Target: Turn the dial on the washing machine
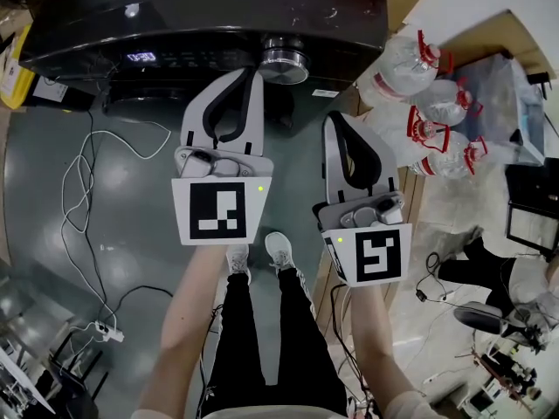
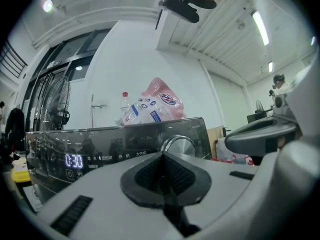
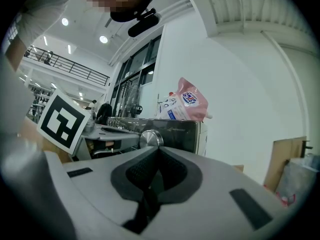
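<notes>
The black washing machine (image 1: 201,24) fills the top of the head view and stands on a grey-green floor (image 1: 131,234). Its front control panel faces the person. The left gripper (image 1: 250,72) is held out in front of that panel, its jaws pressed together with nothing between them. Their tip sits just short of the dial (image 1: 284,59) and a little to its left, not touching it. The right gripper (image 1: 335,117) is held further back and beside the machine's right corner, its jaws likewise pressed together and empty. Several clear water jugs with red caps (image 1: 410,64) lie clustered on the floor beyond the machine's right side. A pink detergent pouch (image 2: 156,105) rests on the machine's top, near its right edge. The silver dial is at the right end of the panel, and in the left gripper view it shows directly above the joined jaw tips. Toward the panel's left end a lit display (image 2: 73,160) reads 0:30. A thin white cable (image 1: 87,173) trails across the floor on the left.
</notes>
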`<act>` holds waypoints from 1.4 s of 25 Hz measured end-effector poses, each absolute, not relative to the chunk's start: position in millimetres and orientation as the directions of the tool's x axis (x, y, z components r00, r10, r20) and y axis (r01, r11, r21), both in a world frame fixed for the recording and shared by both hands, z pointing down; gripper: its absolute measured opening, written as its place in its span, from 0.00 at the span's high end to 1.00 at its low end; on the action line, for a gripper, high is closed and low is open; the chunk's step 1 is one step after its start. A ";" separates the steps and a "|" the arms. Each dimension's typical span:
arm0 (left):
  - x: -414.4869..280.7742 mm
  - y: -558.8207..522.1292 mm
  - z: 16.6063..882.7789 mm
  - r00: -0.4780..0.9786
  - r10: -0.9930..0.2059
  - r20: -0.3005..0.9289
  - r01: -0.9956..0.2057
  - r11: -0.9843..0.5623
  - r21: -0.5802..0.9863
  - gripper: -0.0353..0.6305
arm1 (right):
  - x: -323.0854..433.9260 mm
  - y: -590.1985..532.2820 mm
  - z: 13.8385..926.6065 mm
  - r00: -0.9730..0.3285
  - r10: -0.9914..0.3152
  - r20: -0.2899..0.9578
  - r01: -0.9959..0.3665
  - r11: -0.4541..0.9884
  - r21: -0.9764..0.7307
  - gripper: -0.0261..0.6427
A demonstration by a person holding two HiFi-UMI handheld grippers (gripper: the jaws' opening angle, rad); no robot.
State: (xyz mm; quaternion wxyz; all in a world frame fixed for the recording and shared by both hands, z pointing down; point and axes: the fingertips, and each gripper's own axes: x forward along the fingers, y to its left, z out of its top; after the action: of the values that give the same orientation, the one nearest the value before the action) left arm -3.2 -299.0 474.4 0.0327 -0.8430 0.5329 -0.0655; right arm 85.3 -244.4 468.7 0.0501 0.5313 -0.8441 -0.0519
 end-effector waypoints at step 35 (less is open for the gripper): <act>9.4 -299.8 448.8 0.402 -0.913 0.063 -0.908 -0.407 -0.104 0.95 | 105.5 -237.4 467.7 -0.411 -0.911 0.038 -0.902 0.413 0.130 0.96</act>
State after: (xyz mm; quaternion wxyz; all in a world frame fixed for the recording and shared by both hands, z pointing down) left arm 9.4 -299.8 448.8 0.0264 -0.8370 0.5439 -0.0546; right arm 105.5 -237.4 467.7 0.0511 0.5401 -0.8389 -0.0444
